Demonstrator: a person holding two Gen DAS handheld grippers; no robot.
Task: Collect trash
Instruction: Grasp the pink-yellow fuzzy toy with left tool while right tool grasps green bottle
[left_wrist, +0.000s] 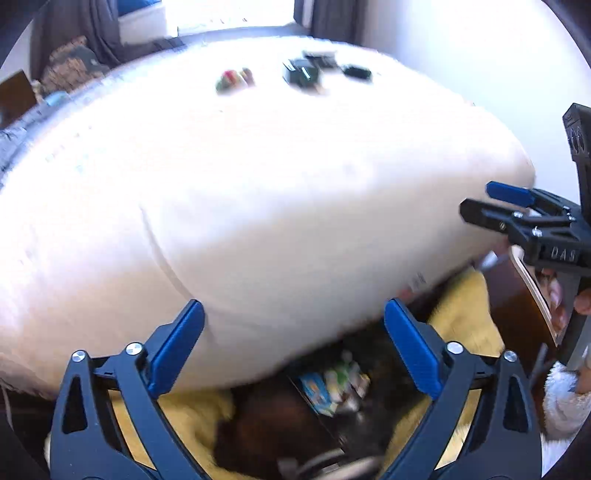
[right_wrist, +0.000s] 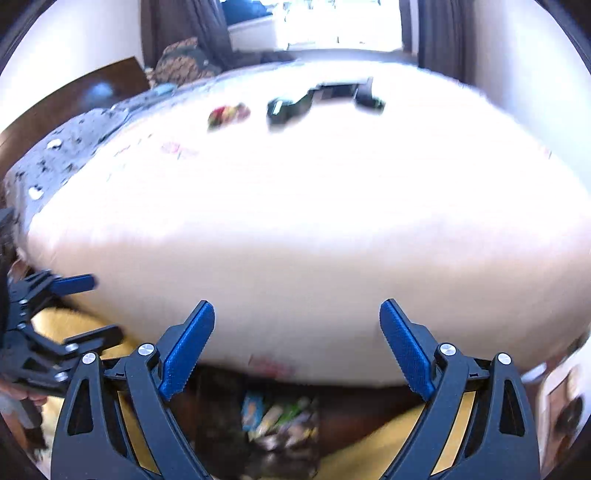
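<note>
- Both claws spread and empty: my left gripper (left_wrist: 293, 347), my right gripper (right_wrist: 297, 347), low at the bed's (right_wrist: 295, 240) near edge
- Blurred colourful wrapper (right_wrist: 228, 112) lies far across; I should lift, reach over, then pinch gently

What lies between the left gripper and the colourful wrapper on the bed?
Only bare white bed lies between the open left gripper and the colourful wrapper; the left wrist view shows it, blurred.
</note>
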